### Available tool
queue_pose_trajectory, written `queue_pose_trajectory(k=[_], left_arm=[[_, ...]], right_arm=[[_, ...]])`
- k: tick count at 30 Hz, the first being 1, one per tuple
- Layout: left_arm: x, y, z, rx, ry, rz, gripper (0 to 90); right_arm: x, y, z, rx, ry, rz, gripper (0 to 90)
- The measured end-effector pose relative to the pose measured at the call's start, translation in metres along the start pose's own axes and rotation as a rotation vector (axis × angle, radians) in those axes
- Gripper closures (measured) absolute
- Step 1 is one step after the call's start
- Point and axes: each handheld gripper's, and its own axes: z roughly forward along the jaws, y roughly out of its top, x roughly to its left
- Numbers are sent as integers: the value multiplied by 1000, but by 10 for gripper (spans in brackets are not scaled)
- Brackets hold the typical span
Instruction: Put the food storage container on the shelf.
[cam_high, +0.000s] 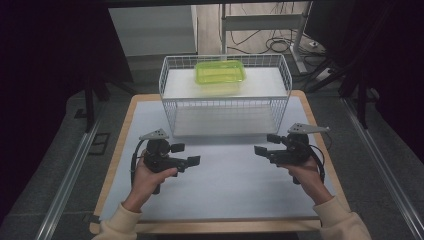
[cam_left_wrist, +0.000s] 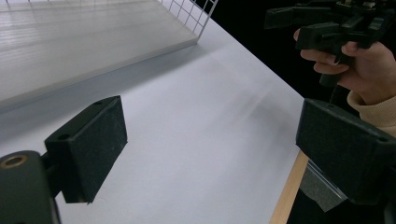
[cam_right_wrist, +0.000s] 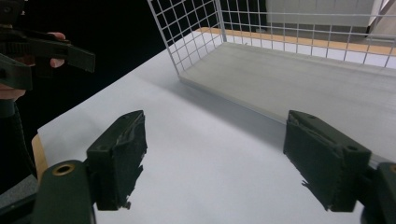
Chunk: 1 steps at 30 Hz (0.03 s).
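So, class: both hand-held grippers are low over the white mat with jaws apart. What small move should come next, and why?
Probably lift both forward toward the green container on the wire rack's upper shelf. The left hand-held gripper and right hand-held gripper are open and empty over the mat, facing each other, and the container is the one loose item in view.

High view: above the near edge, facing forward and down over the whole tabletop (cam_high: 220, 185). Both gripper views: low and close over the tabletop, each looking across toward the other; shared: wire rack (cam_high: 225, 107) front.
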Motion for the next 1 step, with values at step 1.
queue_pose_trajectory(k=[1], left_arm=[[0,-1,0,-2,-3,-1,83]], right_arm=[[1,-1,0,0,0,-8,197]])
